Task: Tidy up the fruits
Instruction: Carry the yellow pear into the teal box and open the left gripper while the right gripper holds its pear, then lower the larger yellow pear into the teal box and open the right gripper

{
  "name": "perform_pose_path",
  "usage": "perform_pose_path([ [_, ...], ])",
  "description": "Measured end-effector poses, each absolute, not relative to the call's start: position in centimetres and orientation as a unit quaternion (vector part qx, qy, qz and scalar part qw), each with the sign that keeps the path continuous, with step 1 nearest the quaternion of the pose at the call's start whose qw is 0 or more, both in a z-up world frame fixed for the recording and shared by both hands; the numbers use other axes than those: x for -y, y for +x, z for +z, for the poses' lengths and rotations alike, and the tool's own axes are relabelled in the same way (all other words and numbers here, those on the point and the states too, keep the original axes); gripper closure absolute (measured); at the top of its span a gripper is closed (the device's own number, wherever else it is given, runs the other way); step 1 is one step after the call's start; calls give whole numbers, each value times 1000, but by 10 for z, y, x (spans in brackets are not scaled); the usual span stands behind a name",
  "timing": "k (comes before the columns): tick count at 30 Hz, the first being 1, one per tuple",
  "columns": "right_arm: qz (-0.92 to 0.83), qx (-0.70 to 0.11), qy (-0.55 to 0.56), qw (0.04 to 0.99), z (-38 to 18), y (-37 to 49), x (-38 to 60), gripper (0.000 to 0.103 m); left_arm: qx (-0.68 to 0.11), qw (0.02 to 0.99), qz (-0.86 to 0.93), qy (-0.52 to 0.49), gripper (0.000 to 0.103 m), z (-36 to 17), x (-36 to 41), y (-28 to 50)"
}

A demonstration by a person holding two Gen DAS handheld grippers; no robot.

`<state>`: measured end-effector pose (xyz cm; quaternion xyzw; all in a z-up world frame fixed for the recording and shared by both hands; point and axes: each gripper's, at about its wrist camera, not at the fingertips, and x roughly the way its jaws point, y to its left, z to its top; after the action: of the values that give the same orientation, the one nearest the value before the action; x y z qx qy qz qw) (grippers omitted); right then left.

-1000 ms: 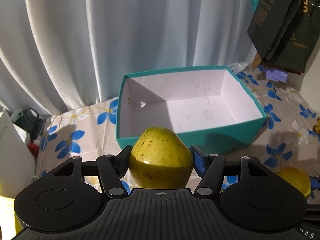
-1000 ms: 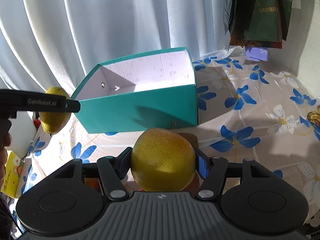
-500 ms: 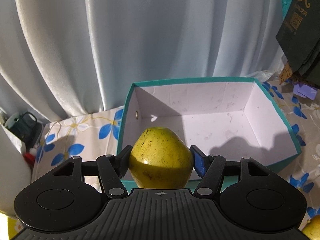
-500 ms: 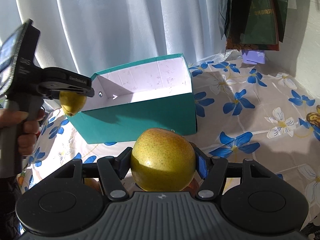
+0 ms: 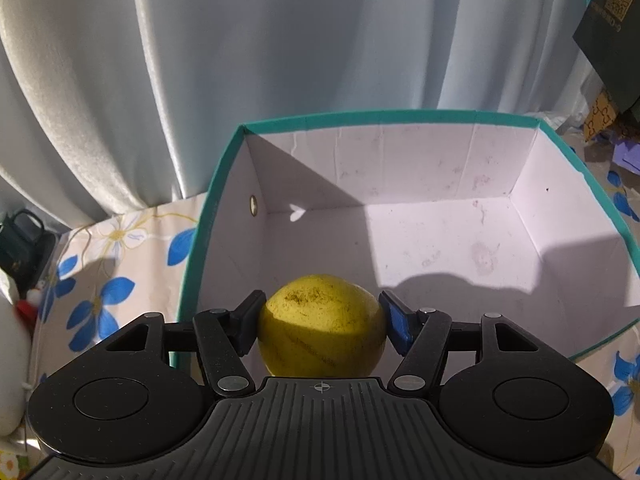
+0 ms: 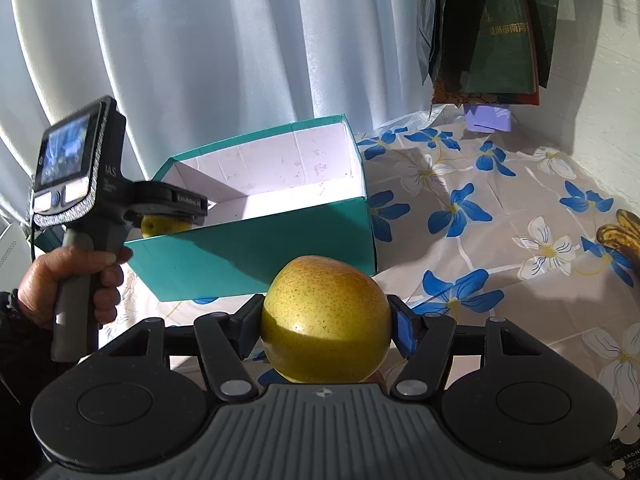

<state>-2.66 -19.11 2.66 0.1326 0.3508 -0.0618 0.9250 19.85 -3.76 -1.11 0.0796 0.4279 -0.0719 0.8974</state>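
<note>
While the left gripper [image 5: 322, 322] clamps a speckled yellow pear [image 5: 322, 326] over the teal box [image 5: 208, 216], the right gripper [image 6: 326, 326] grips another pear [image 6: 326, 316] at the box's five o'clock; both undersides are hidden.

- Left claw's yellow fruit [image 6: 160, 226]: mostly hidden behind the teal box [image 6: 256, 256] wall.
- Bananas [image 6: 622, 236] at three o'clock: cut off by the edge.
- Dark bag [image 5: 612, 28] at one o'clock: cropped, print unreadable.

box [image 6: 256, 256] on tablecloth [image 6: 500, 216], curtain [image 6: 224, 60] behind, bananas [image 6: 620, 236] right
</note>
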Motion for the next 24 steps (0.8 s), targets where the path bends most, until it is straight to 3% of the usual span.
perform_pose_path([
  [12,-62,-357,130,923,29,-16,189,39,-414,900,-48,126,36,-19,46,203],
  [15,-61,-356,128,924,29,-13,189,39,-409,903,-55,115,27,-11,41,196],
  [18,-61,-354,126,925,30,-10,191,39,-388,914,-63,97,6,9,32,179],
  [24,-62,-347,120,928,33,-6,193,39,-370,926,-57,58,2,43,6,133],
])
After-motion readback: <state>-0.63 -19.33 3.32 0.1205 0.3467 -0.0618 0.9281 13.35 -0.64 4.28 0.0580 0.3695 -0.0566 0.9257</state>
